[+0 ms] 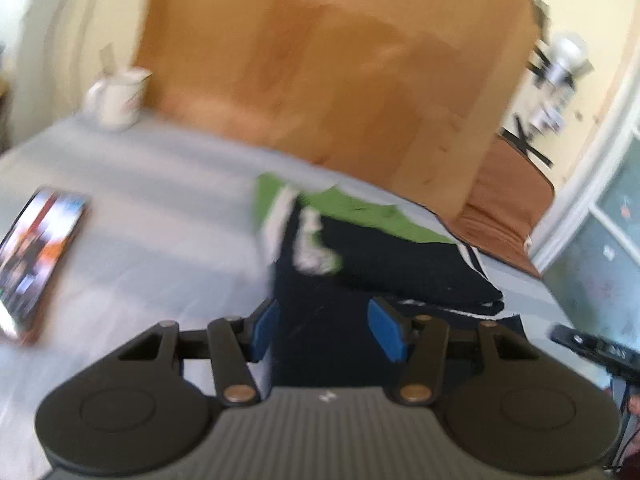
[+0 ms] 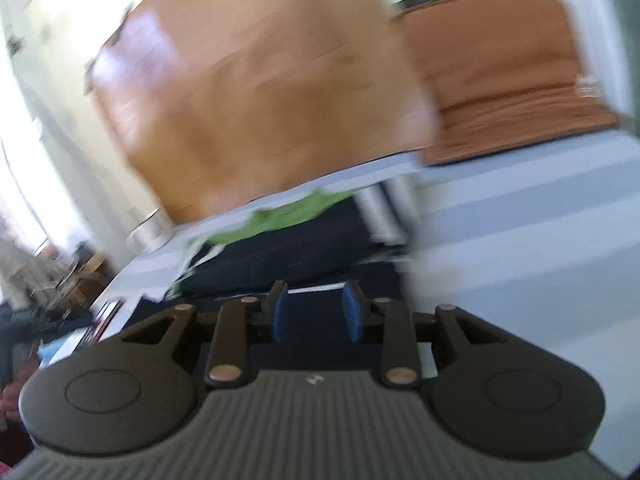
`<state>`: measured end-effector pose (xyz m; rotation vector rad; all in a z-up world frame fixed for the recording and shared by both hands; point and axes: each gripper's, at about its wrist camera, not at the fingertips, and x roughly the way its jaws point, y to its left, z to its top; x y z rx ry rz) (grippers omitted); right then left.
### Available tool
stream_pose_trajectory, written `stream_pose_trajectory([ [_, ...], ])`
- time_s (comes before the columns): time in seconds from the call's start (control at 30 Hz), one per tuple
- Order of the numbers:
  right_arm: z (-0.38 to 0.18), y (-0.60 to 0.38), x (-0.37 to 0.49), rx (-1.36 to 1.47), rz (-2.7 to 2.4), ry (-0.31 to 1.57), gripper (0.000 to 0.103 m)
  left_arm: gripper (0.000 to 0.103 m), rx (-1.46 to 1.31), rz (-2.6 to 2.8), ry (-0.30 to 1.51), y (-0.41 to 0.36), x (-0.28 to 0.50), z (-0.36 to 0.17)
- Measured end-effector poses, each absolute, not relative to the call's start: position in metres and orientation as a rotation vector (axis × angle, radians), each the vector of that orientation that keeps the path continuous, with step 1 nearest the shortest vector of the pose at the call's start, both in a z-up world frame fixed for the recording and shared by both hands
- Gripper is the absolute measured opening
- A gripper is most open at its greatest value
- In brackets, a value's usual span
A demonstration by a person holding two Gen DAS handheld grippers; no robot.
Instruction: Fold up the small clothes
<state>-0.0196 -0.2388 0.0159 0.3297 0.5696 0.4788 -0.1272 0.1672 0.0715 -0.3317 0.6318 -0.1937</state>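
Grey-sheeted bed (image 1: 152, 248) stretching wide, bare to the left, wooden headboard (image 1: 320, 80) along its far edge. Dark navy garment (image 1: 384, 264) with green and white trim lying folded mid-bed. Phone (image 1: 36, 256) near the left edge, white mug (image 1: 118, 98) at the far corner. Left gripper (image 1: 326, 330) spread, blue pads clear of cloth. Right gripper (image 2: 316, 312) likewise parted, gripping nothing.

Daylight is flooding in from the left, washing the wall (image 2: 24, 92) out to white, while motion blur is smearing the headboard (image 1: 320, 80), mug (image 1: 118, 98) and clothes (image 2: 288, 248), and the fisheye is bending every edge.
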Motion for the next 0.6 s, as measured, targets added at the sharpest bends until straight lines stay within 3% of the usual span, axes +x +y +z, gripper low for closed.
stream_pose_trajectory([
  [0.2, -0.011, -0.216, 0.012, 0.266, 0.477, 0.663, 0.034, 0.049, -0.161, -0.198, 0.719, 0.111, -0.070, 0.039],
  [0.27, -0.019, -0.229, 0.011, 0.215, 0.414, 0.621, 0.023, 0.048, -0.164, -0.191, 0.718, 0.115, -0.063, 0.023],
  [0.43, -0.027, -0.263, 0.005, 0.374, 0.385, 0.603, 0.019, 0.055, -0.144, -0.226, 0.633, 0.116, -0.077, 0.015],
  [0.5, -0.021, -0.262, 0.003, 0.406, 0.367, 0.600, 0.025, 0.057, -0.140, -0.228, 0.633, 0.114, -0.076, 0.015],
  [0.57, -0.013, -0.255, 0.000, 0.415, 0.381, 0.546, 0.044, 0.060, -0.135, -0.232, 0.632, 0.110, -0.075, 0.015],
  [0.6, -0.008, -0.251, -0.001, 0.413, 0.392, 0.514, 0.046, 0.061, -0.131, -0.233, 0.631, 0.109, -0.074, 0.015],
])
